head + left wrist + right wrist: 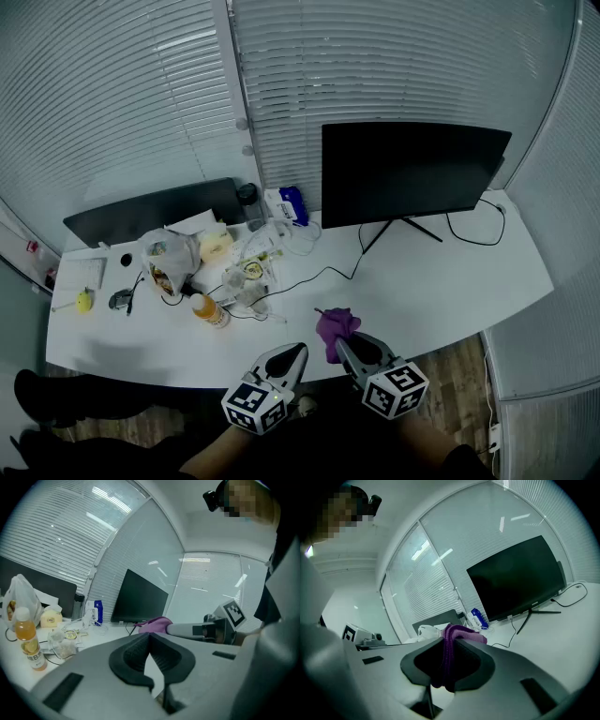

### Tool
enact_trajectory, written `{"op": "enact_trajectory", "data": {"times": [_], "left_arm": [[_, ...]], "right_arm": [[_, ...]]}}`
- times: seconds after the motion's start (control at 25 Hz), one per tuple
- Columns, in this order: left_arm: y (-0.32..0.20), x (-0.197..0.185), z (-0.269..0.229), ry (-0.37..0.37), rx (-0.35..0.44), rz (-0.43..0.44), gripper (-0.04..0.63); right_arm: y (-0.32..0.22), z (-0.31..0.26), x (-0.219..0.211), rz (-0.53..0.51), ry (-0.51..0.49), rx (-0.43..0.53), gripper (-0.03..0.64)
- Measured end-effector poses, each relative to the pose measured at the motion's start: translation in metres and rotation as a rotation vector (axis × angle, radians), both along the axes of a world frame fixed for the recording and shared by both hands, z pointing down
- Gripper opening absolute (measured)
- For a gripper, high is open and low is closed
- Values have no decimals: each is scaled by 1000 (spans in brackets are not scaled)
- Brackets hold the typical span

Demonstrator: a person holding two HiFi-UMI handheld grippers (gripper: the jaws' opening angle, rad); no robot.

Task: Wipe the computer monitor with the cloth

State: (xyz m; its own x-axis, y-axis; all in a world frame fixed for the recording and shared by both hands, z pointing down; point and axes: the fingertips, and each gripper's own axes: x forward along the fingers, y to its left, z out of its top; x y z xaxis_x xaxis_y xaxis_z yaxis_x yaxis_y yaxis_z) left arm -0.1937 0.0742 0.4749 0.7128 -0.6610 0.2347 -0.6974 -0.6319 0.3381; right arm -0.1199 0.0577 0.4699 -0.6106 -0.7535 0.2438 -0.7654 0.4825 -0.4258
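We see the right gripper (447,663) clamped on a purple cloth (460,632). Its jaws are pressed together on the fabric. The cloth is a soft, ribbed or knitted weave, gathered into a narrow fold between the jaws. A crumpled bunch of it stands up past the fingertips.

From the head view, that bunch sits at the near edge of the white tabletop (450,281). We cannot tell whether it touches the surface.

The left gripper (150,638) holds nothing. Its jaws meet at the tips, and only a thin gap shows lower down. It hangs just beside the right gripper, off the near edge.

The computer monitor (412,173) stands upright at the far side of the tabletop, against the blinds and well apart from the cloth. Its screen is black and unlit. It rests on thin splayed legs, with a dark cable (473,230) looping beside it.

To the left of the monitor there is clutter:
- a blue packet (292,204)
- a plastic bag (169,255)
- an orange-filled bottle (210,311) lying tilted
- a second dark screen (155,211) leaning far left
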Motion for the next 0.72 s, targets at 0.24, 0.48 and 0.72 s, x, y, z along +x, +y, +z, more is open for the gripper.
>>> {"op": "enact_trajectory", "data": {"times": [0.24, 0.48, 0.72], "left_arm": [[4, 1, 1, -5, -4, 3, 5], [6, -1, -1, -9, 2, 10, 5], [7, -2, -2, -17, 9, 16, 5]], "right_arm": [[2, 0, 0, -1, 1, 1, 77], [3, -1, -1, -1, -22, 1, 77], [-1, 0, -3, -1, -21, 1, 77]]}}
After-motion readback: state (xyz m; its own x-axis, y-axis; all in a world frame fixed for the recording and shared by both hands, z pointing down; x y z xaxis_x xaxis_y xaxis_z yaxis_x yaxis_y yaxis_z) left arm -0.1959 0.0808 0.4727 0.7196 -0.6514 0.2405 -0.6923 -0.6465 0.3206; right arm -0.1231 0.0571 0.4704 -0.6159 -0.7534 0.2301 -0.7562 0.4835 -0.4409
